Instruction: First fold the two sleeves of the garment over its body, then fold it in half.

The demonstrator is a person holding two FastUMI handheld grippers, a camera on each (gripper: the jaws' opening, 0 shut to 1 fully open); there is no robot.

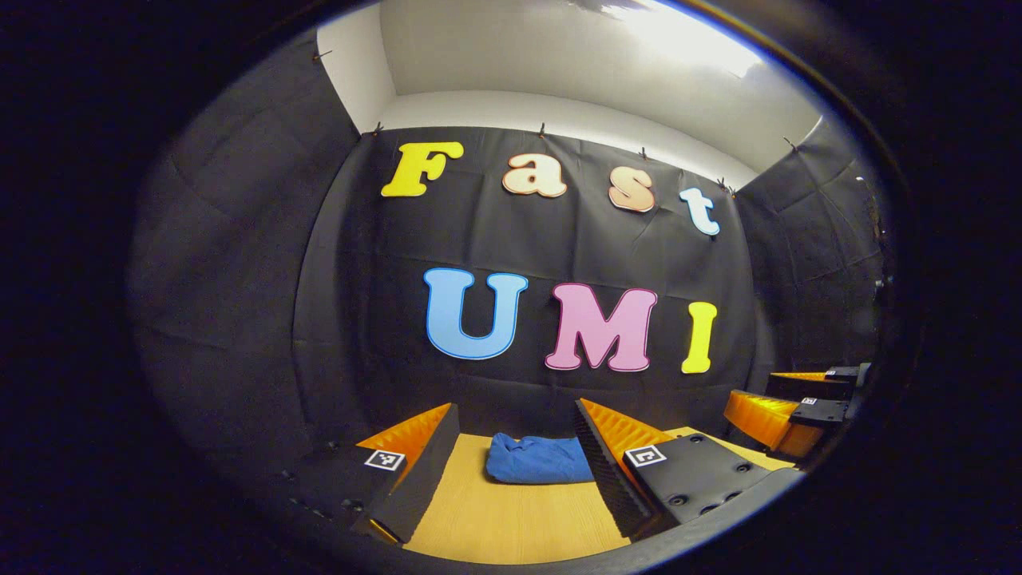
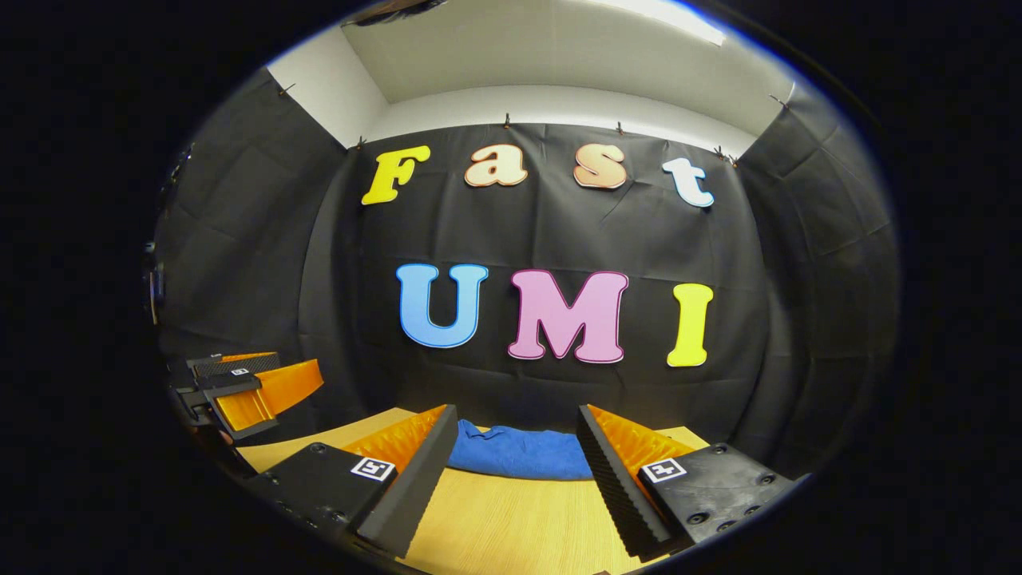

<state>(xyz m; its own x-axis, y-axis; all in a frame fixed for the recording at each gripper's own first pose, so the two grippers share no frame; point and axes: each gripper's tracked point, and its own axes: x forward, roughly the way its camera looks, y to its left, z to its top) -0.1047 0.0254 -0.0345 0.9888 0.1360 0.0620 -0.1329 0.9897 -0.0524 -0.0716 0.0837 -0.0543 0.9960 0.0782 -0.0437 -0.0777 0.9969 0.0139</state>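
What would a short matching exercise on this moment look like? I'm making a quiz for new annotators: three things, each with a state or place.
Things:
1. garment
2. left gripper
3. wooden table

States or places:
A. open, holding nothing
B. bears the folded cloth
C. blue, folded into a compact bundle, at the table's far edge by the wall

Pairs: 1-C, 2-A, 3-B. The right gripper is open too, clear of the garment.
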